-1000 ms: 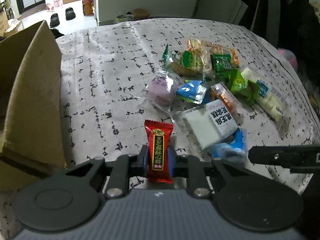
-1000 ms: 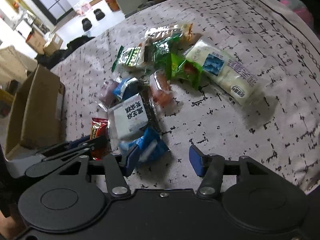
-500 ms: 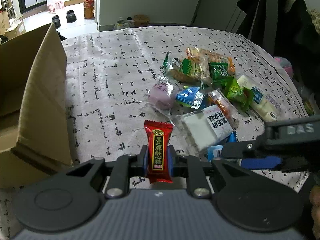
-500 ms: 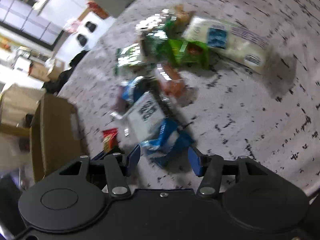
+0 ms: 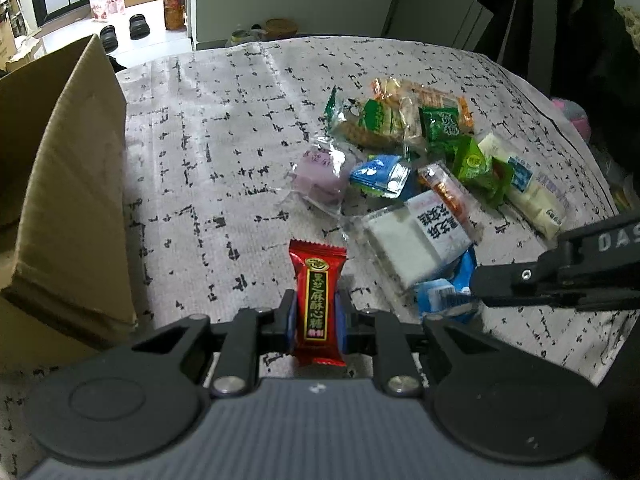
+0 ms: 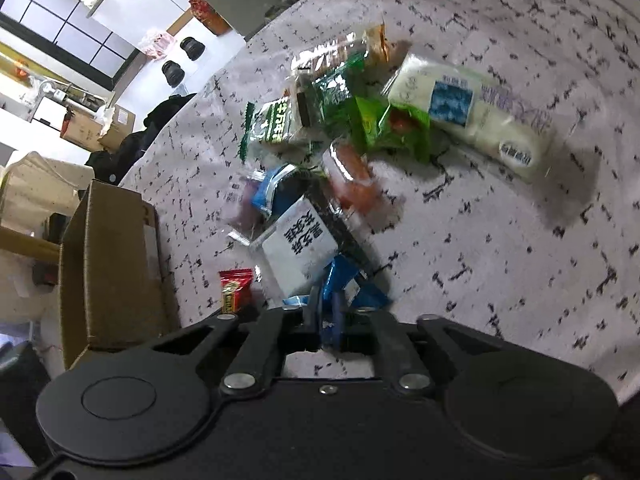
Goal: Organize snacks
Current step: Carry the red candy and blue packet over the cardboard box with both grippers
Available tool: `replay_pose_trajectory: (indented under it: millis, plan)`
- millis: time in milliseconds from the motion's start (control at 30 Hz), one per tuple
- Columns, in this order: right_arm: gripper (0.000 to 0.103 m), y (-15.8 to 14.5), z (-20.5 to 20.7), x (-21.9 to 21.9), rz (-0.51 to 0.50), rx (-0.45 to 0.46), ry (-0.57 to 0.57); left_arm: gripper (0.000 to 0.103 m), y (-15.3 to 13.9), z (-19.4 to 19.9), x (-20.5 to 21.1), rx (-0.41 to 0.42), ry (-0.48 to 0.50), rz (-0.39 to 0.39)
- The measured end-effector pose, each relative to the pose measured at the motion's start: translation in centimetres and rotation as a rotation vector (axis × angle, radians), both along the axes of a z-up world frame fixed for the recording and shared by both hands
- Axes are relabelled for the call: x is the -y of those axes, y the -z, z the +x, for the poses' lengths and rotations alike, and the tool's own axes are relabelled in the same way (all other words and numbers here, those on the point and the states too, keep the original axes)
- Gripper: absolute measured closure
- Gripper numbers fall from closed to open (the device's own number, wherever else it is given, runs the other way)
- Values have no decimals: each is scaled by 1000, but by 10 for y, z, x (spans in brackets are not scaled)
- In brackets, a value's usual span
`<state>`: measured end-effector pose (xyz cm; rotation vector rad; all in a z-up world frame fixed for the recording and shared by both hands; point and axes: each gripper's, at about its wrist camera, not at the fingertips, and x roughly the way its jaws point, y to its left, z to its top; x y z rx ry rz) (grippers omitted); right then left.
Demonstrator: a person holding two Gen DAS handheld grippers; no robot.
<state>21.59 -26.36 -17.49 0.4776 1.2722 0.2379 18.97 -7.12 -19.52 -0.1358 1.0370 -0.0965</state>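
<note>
My left gripper [image 5: 316,316] is shut on a red candy packet [image 5: 317,292] and holds it above the patterned cloth. The same packet shows in the right wrist view [image 6: 236,286]. My right gripper [image 6: 326,314] is shut on a blue snack packet [image 6: 340,284], which also shows in the left wrist view [image 5: 444,292] beside the right gripper's arm [image 5: 560,272]. A heap of snacks lies beyond: a white packet with black lettering [image 5: 416,236], a purple packet [image 5: 320,176], green packets [image 5: 440,128] and a long white packet [image 5: 528,188].
An open cardboard box [image 5: 60,184] stands at the left on the cloth; it shows in the right wrist view too [image 6: 108,264]. The patterned cloth [image 5: 208,128] covers the surface. Shoes and bottles stand on the floor far behind.
My right gripper has moved in over the blue packet and closed on it. My left gripper keeps hold of the red candy packet and has shifted a little.
</note>
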Motion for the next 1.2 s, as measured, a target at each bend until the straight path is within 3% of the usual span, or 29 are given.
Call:
replay_pose_trajectory:
  millis: [67,100,233,467,700,733,1200]
  plan:
    - [63,2,-3,3,45,-29,23,84,1,0,1,-1,4,8]
    - [61,3,-5,3,48,-37,28,84,1,1,2,-4,5,10]
    - [61,13,-5,2,66,-78,70,84,3,2,3,-7,9,17]
    - [58,33,-5,9,154,-123,254,84,6,0,1,1,2,3]
    - [73,22,-5,2,96,-60,202,85,1,-2,-1,13,2,-13]
    - [83,19,-5,0,92,-46,185,85,-1,-3,-2,13,0,-21]
    - [83,-14,-8,-28,62,100,41,85,-44,-8,-23,109,-53,-55]
